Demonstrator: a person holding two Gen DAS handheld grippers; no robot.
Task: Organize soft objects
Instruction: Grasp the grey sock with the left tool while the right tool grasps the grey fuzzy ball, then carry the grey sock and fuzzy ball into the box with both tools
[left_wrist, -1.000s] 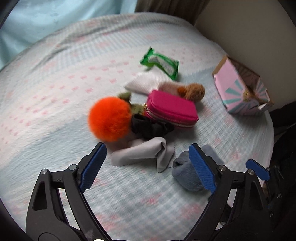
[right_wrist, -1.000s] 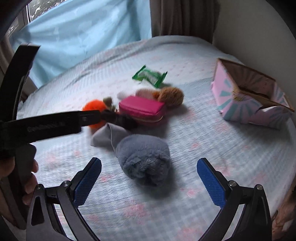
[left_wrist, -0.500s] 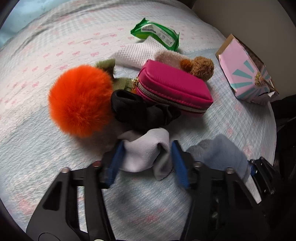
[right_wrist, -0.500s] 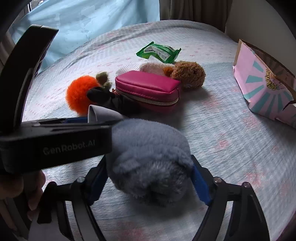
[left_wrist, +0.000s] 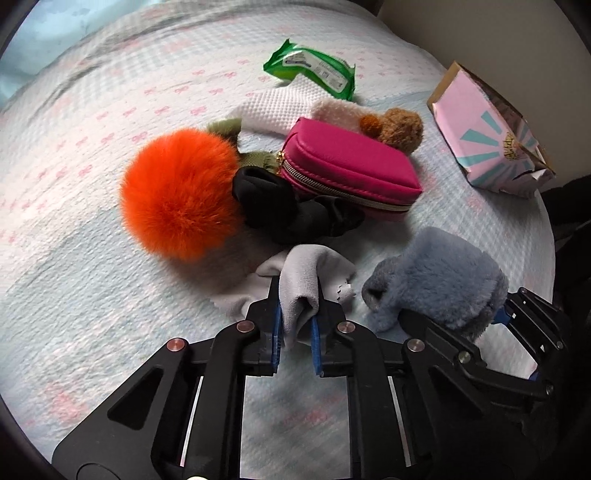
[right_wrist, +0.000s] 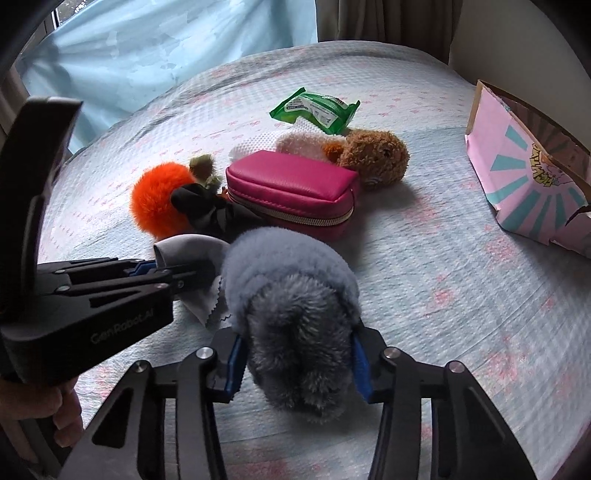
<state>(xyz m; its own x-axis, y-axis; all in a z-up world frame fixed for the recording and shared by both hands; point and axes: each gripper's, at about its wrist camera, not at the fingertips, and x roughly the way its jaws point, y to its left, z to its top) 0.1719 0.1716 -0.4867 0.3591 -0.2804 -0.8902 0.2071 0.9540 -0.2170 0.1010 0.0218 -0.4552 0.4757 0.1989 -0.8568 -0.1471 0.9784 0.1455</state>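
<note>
A folded grey cloth (left_wrist: 306, 269) lies on the bed in front of the pile, and my left gripper (left_wrist: 297, 310) is shut on its fold. Just to its right sits a blue-grey fluffy roll (right_wrist: 291, 280). The jaws of my right gripper (right_wrist: 297, 360) are closing, and their blue pads press into both sides of that roll. In the right wrist view the left gripper (right_wrist: 147, 267) reaches in from the left with the cloth (right_wrist: 184, 251) in it. Both items still rest on the bedspread (left_wrist: 92, 295).
Behind them lies a pile: an orange pom-pom (left_wrist: 181, 195), a black scrunchie (left_wrist: 280, 210), a magenta zip pouch (left_wrist: 347, 166), a brown plush (left_wrist: 400, 127), a white cloth (left_wrist: 273, 110) and a green wipes pack (left_wrist: 314, 70). A pink paper box (right_wrist: 524, 177) stands open at the right.
Both grippers came down onto the bed and closed from wide open. The left one took hold of the grey cloth, the right one squeezed the blue-grey fluffy roll.
</note>
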